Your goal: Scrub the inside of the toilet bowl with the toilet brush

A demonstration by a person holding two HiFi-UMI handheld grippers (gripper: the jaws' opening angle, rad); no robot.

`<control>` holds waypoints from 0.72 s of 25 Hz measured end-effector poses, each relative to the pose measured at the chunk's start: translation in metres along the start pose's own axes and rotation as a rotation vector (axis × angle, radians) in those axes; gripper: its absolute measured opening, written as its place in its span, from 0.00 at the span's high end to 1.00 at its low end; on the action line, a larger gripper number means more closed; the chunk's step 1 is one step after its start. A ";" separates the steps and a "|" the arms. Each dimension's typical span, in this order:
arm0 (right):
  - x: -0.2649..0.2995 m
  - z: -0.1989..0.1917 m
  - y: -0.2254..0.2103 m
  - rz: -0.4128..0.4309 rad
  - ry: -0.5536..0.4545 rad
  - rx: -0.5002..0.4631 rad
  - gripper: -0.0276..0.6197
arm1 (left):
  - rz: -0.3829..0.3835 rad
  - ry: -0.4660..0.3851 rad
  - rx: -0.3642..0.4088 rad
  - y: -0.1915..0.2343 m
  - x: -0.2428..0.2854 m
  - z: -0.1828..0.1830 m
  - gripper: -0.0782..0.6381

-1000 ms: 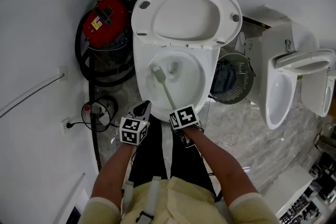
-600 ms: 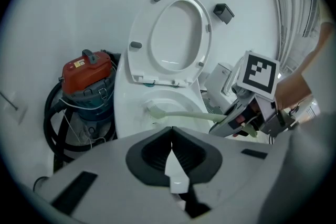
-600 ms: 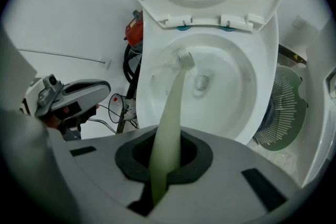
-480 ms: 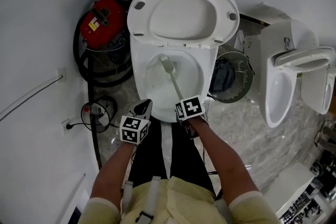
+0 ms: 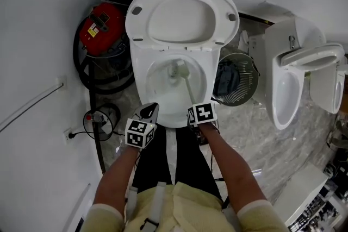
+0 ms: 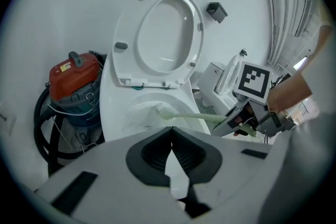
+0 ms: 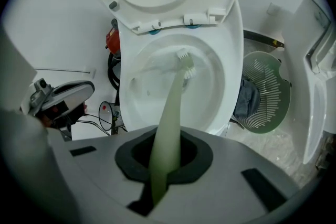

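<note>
Nearest the person, the left gripper hangs empty, jaws together, just short of the rim. Beside it, the right gripper clamps the toilet brush. Its handle runs straight ahead and down, bristles at the far inner wall of the toilet bowl.

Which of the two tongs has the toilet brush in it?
The right tongs, closed on the pale green toilet brush; the left tongs are shut with nothing between them.

The person wears a pale yellow top; left tongs and right tongs carry black-and-white marker cubes.
</note>
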State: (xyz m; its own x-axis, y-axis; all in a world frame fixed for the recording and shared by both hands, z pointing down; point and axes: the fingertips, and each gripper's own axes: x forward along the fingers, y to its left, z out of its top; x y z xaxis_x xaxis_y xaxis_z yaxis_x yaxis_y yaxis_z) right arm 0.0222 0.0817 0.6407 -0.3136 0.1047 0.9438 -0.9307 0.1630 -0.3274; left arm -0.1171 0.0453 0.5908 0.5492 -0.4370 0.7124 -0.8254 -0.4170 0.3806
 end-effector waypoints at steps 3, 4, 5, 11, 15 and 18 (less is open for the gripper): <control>-0.004 -0.006 -0.006 -0.015 -0.001 0.018 0.92 | -0.010 0.008 0.009 -0.004 -0.001 0.000 0.88; -0.006 -0.008 -0.008 -0.021 -0.001 0.024 0.92 | -0.013 0.009 0.007 -0.005 -0.001 0.000 0.88; -0.007 -0.010 -0.010 -0.025 -0.001 0.031 0.92 | -0.013 0.008 0.005 -0.006 -0.002 0.000 0.88; -0.010 -0.027 -0.015 -0.045 0.018 0.076 0.92 | -0.008 0.009 -0.004 -0.008 -0.006 -0.005 0.88; -0.011 -0.046 -0.017 -0.069 0.062 0.067 0.92 | 0.000 0.003 -0.007 -0.010 -0.008 -0.006 0.88; -0.010 -0.065 -0.015 -0.076 0.111 0.048 0.92 | 0.011 -0.005 -0.016 -0.009 -0.011 -0.007 0.88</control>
State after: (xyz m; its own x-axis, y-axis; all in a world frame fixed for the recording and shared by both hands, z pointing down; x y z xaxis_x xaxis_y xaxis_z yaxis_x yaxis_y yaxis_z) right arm 0.0512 0.1416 0.6330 -0.2212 0.2019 0.9541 -0.9598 0.1283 -0.2497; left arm -0.1171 0.0594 0.5838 0.5404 -0.4457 0.7136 -0.8335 -0.3991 0.3820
